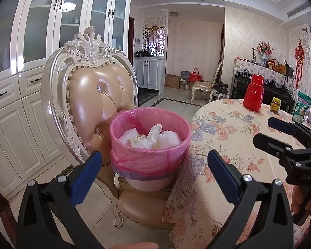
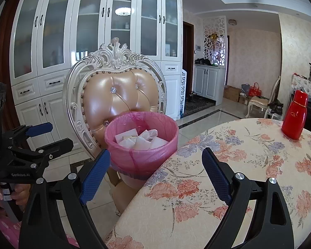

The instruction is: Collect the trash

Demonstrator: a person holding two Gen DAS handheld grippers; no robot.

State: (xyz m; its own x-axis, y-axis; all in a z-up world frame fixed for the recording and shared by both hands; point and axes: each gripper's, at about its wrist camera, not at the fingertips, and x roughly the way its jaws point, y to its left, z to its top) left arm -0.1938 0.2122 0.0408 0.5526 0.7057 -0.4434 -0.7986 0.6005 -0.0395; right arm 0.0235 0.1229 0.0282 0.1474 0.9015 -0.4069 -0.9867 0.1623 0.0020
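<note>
Both tongs are spread apart and hold nothing: left gripper (image 1: 153, 161) and right gripper (image 2: 155, 161) hover near the bin (image 1: 150, 143). Pink-lined, the bin stands on the chair (image 1: 97, 95) beside the table (image 1: 234, 145), with white trash (image 1: 153, 137) inside

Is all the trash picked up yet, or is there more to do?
Mostly done, it seems. The pink-lined bin on the chair already holds crumpled tissues and paper. Nothing is in hand: the left tongs and right tongs are both open and empty. The tablecloth shows no scraps, only a red bottle and a small jar, so little looks left.
</note>
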